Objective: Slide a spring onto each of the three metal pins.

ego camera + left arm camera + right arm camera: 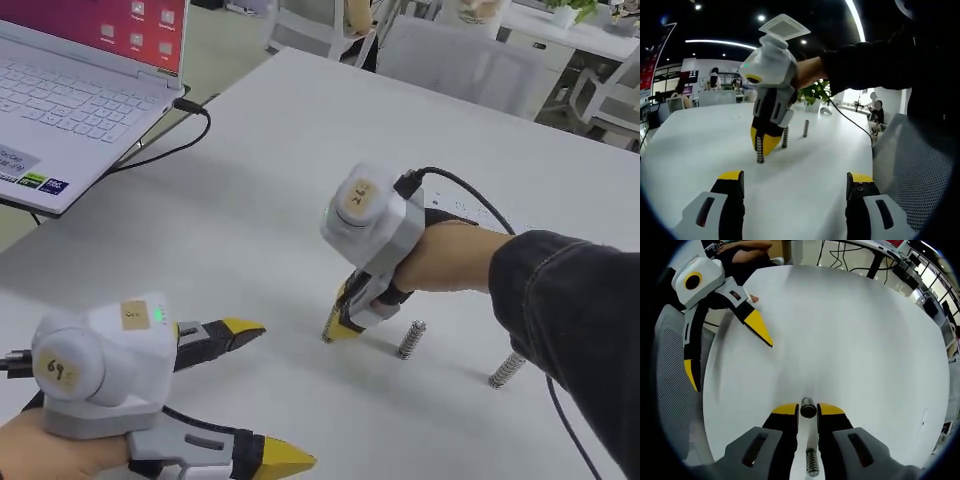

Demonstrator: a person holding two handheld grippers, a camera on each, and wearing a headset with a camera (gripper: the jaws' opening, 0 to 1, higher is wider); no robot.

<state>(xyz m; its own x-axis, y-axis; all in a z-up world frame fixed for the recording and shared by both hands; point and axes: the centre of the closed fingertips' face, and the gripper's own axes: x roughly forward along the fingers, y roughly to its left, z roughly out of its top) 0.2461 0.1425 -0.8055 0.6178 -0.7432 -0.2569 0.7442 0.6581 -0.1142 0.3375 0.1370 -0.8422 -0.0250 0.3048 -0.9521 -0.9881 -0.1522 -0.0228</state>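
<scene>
A spring (pixel 811 462) is being carried on a metal pin (pixel 808 407), and the pin is being clamped between the narrowly set yellow fingers (pixel 785 410) of the right gripper (pixel 808 415). In the right gripper view the pin's round end is being held right at the fingertips, while the coils are lying further back between the finger bases. In the head view this gripper (pixel 335 330) is being pointed down, with its tip at the white bench (pixel 250 200). Two other springs (pixel 411 340) are being left standing on the bench just beside it, both tilted; whether pins are inside them cannot be told. The left gripper (pixel 278 395) is being held well apart from them, low over the bench, its fingers (pixel 731 176) being spread wide around nothing. A laptop (pixel 80 90) with a black cable (pixel 170 140) is being kept at the bench's far edge.
</scene>
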